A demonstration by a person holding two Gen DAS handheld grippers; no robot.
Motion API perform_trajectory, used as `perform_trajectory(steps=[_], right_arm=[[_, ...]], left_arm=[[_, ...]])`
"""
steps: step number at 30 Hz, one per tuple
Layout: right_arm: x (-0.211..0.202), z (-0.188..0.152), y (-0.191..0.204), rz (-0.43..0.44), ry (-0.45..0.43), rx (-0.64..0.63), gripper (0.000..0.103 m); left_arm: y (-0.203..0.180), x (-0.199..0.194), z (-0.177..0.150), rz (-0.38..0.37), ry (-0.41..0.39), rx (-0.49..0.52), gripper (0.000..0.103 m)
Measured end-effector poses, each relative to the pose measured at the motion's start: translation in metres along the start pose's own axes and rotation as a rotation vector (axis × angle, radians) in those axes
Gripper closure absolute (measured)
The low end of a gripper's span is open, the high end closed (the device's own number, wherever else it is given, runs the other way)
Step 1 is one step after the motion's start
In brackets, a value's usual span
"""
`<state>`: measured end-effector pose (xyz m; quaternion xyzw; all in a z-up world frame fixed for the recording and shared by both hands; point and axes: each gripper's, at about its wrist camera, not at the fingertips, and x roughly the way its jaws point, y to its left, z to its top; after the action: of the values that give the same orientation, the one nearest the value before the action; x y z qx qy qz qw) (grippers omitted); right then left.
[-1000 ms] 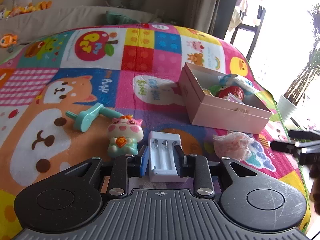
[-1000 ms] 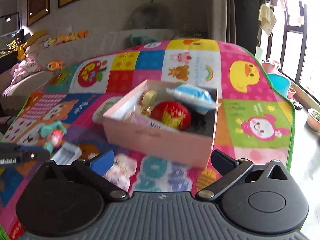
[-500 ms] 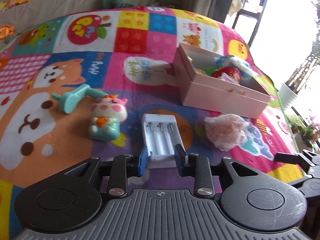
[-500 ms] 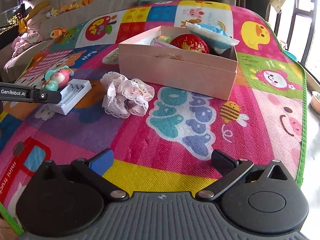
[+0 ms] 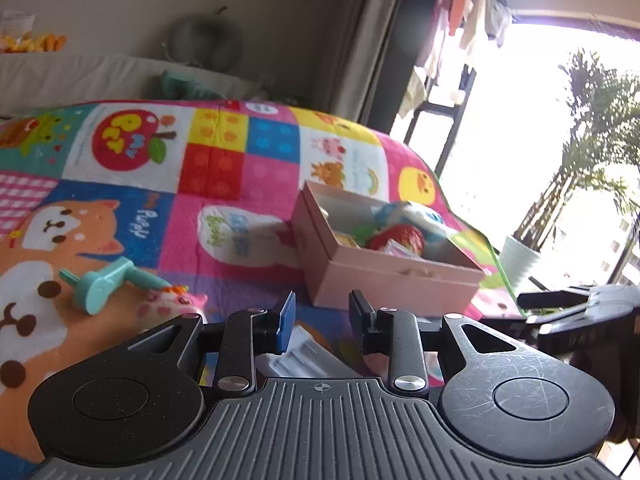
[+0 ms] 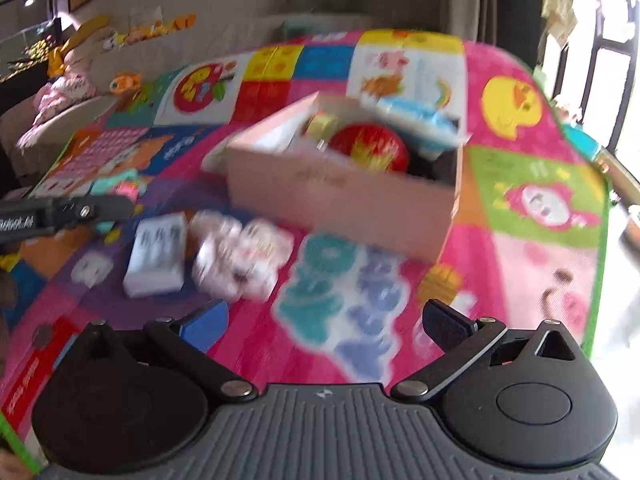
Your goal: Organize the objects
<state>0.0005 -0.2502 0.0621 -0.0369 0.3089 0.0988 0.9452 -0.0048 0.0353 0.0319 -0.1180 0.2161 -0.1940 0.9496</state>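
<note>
A pink box point(image 5: 384, 276) point(image 6: 340, 196) sits on the colourful play mat, holding a red ball point(image 6: 368, 148) and a blue packet point(image 6: 416, 120). A white battery charger point(image 6: 156, 252) lies on the mat; in the left wrist view it shows partly point(image 5: 304, 356) below my left gripper point(image 5: 322, 318), which is open, empty and raised above it. A pink frilly cloth point(image 6: 240, 256) lies beside the charger. My right gripper point(image 6: 324, 320) is wide open and empty over the mat in front of the box. A pink cow toy point(image 5: 168, 304) and a teal toy point(image 5: 104, 284) lie to the left.
The mat point(image 5: 248, 208) ends at a green edge point(image 6: 600, 240) on the right, with a potted plant point(image 5: 520, 256) and window beyond. A sofa with soft toys point(image 6: 80, 80) stands at the back left. The right gripper also shows at the right of the left wrist view point(image 5: 572, 304).
My left gripper has lifted and tilted up off the charger, jaws opened wider and empty. My right gripper has swung up and toward the box; its view is blurred.
</note>
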Motion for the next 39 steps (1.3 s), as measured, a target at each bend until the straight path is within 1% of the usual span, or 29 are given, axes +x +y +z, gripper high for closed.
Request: perform_trajectory(steps=[1,2,3,5,7,8,9,10,13,15,16,17,19,20,22,23,25,27,29,33,35,37,38,39], right_arm=[[0.002,0.014,-0.008,-0.012,-0.022,0.031,0.0],[0.008,0.03,-0.018,-0.014,-0.032,0.079,0.0],[0.015,0.044,-0.028,0.001,-0.031,0.13,0.0],[0.035,0.066,-0.046,0.043,0.003,0.231,0.0],[0.06,0.078,-0.054,0.078,0.062,0.305,0.005],[0.073,0.082,-0.056,0.098,0.097,0.32,0.014],[0.086,0.084,-0.055,0.098,0.123,0.334,0.022],[0.098,0.088,-0.055,0.088,0.144,0.346,0.023],[0.137,0.096,-0.05,0.04,0.236,0.37,0.024],[0.15,0.106,-0.036,0.031,0.248,0.334,0.026],[0.149,0.112,-0.026,0.016,0.231,0.31,0.026],[0.145,0.12,-0.012,0.004,0.187,0.249,0.026],[0.131,0.132,0.012,0.035,0.093,0.105,0.026],[0.125,0.136,0.019,0.071,0.073,0.068,0.026],[0.112,0.147,0.022,0.17,0.058,0.062,0.034],[0.101,0.152,0.019,0.184,0.02,0.07,0.038],[0.079,0.16,0.005,0.156,-0.069,0.101,0.038],[0.067,0.165,-0.013,0.123,-0.099,0.15,0.035],[0.067,0.165,-0.033,0.073,-0.09,0.198,0.035],[0.098,0.152,-0.069,0.005,-0.032,0.325,0.035],[0.121,0.143,-0.08,0.014,0.009,0.378,0.035],[0.145,0.13,-0.084,0.043,0.09,0.446,0.035],[0.151,0.121,-0.084,0.064,0.116,0.487,0.033],[0.15,0.116,-0.081,0.087,0.113,0.504,0.032]], left_arm=[[0.006,0.004,0.0,0.0,-0.009,-0.027,0.071],[0.014,0.009,0.0,-0.007,-0.004,-0.075,0.071],[0.02,0.013,-0.002,-0.017,0.004,-0.115,0.071],[0.029,0.018,-0.007,-0.026,0.016,-0.152,0.071],[0.034,0.021,-0.009,-0.038,0.037,-0.178,0.071],[0.036,0.02,-0.009,-0.054,0.029,-0.188,0.071],[0.037,0.02,-0.009,-0.058,0.027,-0.193,0.071],[0.037,0.021,-0.009,-0.061,0.031,-0.197,0.071],[0.038,0.023,-0.011,-0.089,0.05,-0.204,0.071],[0.04,0.023,-0.012,-0.096,0.05,-0.214,0.071],[0.041,0.023,-0.012,-0.101,0.05,-0.223,0.071],[0.042,0.023,-0.012,-0.102,0.049,-0.231,0.071],[0.045,0.024,-0.013,-0.104,0.054,-0.252,0.071],[0.046,0.025,-0.013,-0.107,0.059,-0.264,0.071],[0.048,0.024,-0.013,-0.101,0.054,-0.277,0.071],[0.049,0.023,-0.013,-0.098,0.049,-0.282,0.071],[0.049,0.021,-0.013,-0.097,0.039,-0.282,0.071],[0.048,0.022,-0.012,-0.096,0.04,-0.275,0.071],[0.047,0.023,-0.012,-0.097,0.046,-0.27,0.071],[0.048,0.023,-0.012,-0.092,0.045,-0.275,0.071],[0.049,0.023,-0.012,-0.089,0.041,-0.277,0.071],[0.048,0.024,-0.012,-0.088,0.043,-0.275,0.071],[0.048,0.024,-0.012,-0.088,0.043,-0.275,0.071],[0.048,0.024,-0.012,-0.088,0.042,-0.275,0.071]])
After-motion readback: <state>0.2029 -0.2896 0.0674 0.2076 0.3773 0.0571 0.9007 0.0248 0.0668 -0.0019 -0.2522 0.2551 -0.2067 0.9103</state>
